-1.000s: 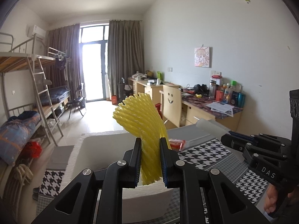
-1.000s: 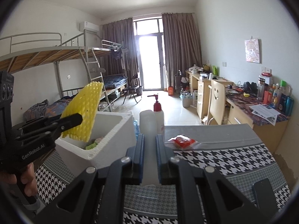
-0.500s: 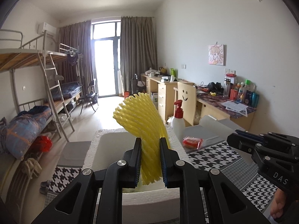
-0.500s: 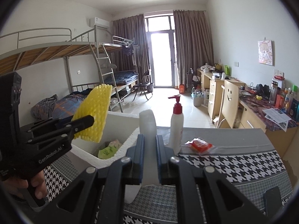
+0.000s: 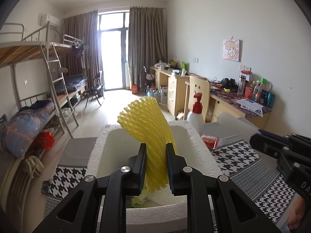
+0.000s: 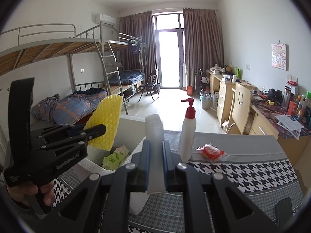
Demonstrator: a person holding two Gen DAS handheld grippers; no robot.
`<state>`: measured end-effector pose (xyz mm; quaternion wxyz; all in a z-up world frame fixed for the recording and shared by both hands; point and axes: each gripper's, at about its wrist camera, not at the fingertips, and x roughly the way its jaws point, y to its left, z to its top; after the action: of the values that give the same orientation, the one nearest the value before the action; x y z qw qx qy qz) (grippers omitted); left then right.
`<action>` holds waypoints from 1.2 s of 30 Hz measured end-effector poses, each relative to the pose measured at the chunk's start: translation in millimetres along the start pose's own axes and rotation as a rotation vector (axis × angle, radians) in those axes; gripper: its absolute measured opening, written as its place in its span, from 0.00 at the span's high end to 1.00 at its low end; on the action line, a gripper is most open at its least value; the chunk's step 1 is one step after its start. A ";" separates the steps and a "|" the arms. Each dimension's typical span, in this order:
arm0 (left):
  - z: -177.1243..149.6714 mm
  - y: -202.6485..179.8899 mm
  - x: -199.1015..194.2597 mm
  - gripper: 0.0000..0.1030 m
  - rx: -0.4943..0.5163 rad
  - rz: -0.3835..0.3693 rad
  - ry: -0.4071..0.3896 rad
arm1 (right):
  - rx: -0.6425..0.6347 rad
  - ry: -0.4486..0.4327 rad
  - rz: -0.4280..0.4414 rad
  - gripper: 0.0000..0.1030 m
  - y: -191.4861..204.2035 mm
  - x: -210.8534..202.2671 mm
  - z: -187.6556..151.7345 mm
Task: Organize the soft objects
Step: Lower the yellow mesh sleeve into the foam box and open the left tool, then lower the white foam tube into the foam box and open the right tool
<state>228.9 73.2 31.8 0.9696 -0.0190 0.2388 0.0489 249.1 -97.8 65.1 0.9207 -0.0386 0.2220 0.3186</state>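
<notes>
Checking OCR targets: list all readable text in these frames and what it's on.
"GenRobot.AI": side of the left gripper, right wrist view.
"DA", cut off at the frame edge: right gripper body, left wrist view.
Green pack in the foam box, bottles on the desk: print too small to read.

A bright yellow ribbed foam net (image 5: 149, 136) is seen between the black pads of the left claw (image 5: 155, 169). Beyond that claw a white styrofoam box (image 5: 194, 134) is shown, with a pale green packet (image 6: 114, 156) inside it. A translucent white foam piece (image 6: 154, 136) is clamped in the right claw (image 6: 155, 167), whose pads are dark blue. Just beyond it, a white pump bottle (image 6: 188, 130) with a red top and a red packet (image 6: 211, 152) are set on a worktop (image 6: 243, 172) covered in black-and-white houndstooth with grey bands.
</notes>
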 end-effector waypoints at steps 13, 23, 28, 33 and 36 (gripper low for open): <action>-5.2 13.9 -16.8 0.22 -0.005 0.033 -0.049 | -0.009 0.002 -0.012 0.86 7.2 3.7 2.6; -10.5 44.6 -38.4 0.06 -0.030 0.104 -0.108 | -0.002 -0.004 0.015 0.86 15.7 11.8 6.0; -10.2 50.9 -44.5 0.01 -0.043 0.129 -0.129 | -0.008 -0.004 0.024 0.86 23.3 13.3 7.5; -15.3 58.4 -53.0 0.01 -0.045 0.150 -0.142 | -0.011 0.007 0.038 0.86 28.9 20.2 10.2; -17.5 64.3 -57.1 0.01 -0.060 0.166 -0.150 | -0.019 0.014 0.048 0.86 33.6 23.8 11.1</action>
<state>163.9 131.3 42.0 0.9764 -0.0246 0.1646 0.1375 249.7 -55.1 67.1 0.9108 -0.0444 0.2261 0.3425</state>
